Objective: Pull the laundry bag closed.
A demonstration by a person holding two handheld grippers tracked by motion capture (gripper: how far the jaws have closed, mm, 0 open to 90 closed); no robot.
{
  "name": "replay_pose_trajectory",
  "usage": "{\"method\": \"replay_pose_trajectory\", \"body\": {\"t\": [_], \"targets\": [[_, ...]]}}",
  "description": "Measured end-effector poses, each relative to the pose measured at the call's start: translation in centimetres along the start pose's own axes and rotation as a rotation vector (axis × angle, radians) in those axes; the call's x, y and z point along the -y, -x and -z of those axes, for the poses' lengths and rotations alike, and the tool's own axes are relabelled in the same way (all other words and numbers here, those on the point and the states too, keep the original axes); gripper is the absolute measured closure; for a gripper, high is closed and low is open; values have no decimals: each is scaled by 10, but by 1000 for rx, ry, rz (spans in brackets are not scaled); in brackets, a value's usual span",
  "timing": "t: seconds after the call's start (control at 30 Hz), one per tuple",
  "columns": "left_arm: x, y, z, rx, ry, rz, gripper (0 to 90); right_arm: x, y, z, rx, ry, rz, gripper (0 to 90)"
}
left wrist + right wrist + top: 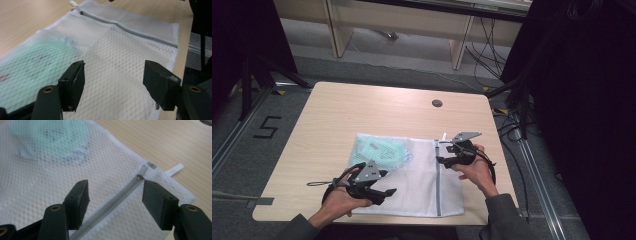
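**On the table: 2 open grippers over a mesh bag**

Near the front edge of the wooden table [337,107] lies a white mesh laundry bag [422,175] with a mint-green garment [379,152] inside, at its far-left end. The bag's grey zipper [117,197] runs across its right part, its pull at the far end. The left gripper [113,87] hovers above the bag's near-left corner, jaws wide apart, holding nothing. The right gripper [115,202] sits over the zipper, jaws spread on either side of it, gripping nothing.
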State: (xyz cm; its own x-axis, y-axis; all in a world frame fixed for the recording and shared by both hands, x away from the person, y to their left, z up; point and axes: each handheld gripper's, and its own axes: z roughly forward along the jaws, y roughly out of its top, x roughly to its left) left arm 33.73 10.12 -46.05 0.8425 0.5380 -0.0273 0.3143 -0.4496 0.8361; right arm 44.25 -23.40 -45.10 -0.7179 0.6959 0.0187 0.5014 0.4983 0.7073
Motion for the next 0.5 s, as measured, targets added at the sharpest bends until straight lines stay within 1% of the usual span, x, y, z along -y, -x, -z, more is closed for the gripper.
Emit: {"method": "replay_pose_trajectory", "body": {"t": [0.03,0.07,0.1,0.13,0.17,0.2,0.23,0.27,0.3,0.33,0.37,0.4,0.43,0.47,0.5], "targets": [[2,-2,3,-17,6,4,331,2,-2,2,-4,-9,-23,379],[3,-4,7,-20,-2,7,325,5,-2,4,1,-10,-11,378],[4,-6,10,-35,-2,7,321,6,-2,7,-5,-29,-13,376],[6,-8,11,-32,11,-3,320,9,-2,7,-3,-7,-15,372],[7,-7,14,-38,-3,23,317,11,-3,8,-7,-5,-17,372],[7,-8,16,-45,-11,19,310,13,-3,10,2,-20,-29,371],[8,-8,17,-50,3,22,303,15,-3,13,-6,-27,-25,367],[9,-9,19,-51,-9,18,299,17,-3,14,-6,-21,-23,361],[10,-8,19,-53,4,37,296,20,-4,15,-4,-1,-26,360],[12,-8,21,-46,-5,30,293,21,-4,18,-7,-16,-17,359],[13,-8,22,-50,-13,22,291,24,-6,19,-13,-7,-47,355],[14,-7,23,-51,-16,29,289,27,-6,21,-7,-10,-43,352],[15,-7,24,-51,-24,22,288,29,-6,25,-7,-32,-28,350],[16,-6,23,-53,-1,37,286,32,-8,24,-7,-3,-54,347],[16,-7,27,-57,-19,18,283,34,-8,26,-10,-12,-59,346]]}}
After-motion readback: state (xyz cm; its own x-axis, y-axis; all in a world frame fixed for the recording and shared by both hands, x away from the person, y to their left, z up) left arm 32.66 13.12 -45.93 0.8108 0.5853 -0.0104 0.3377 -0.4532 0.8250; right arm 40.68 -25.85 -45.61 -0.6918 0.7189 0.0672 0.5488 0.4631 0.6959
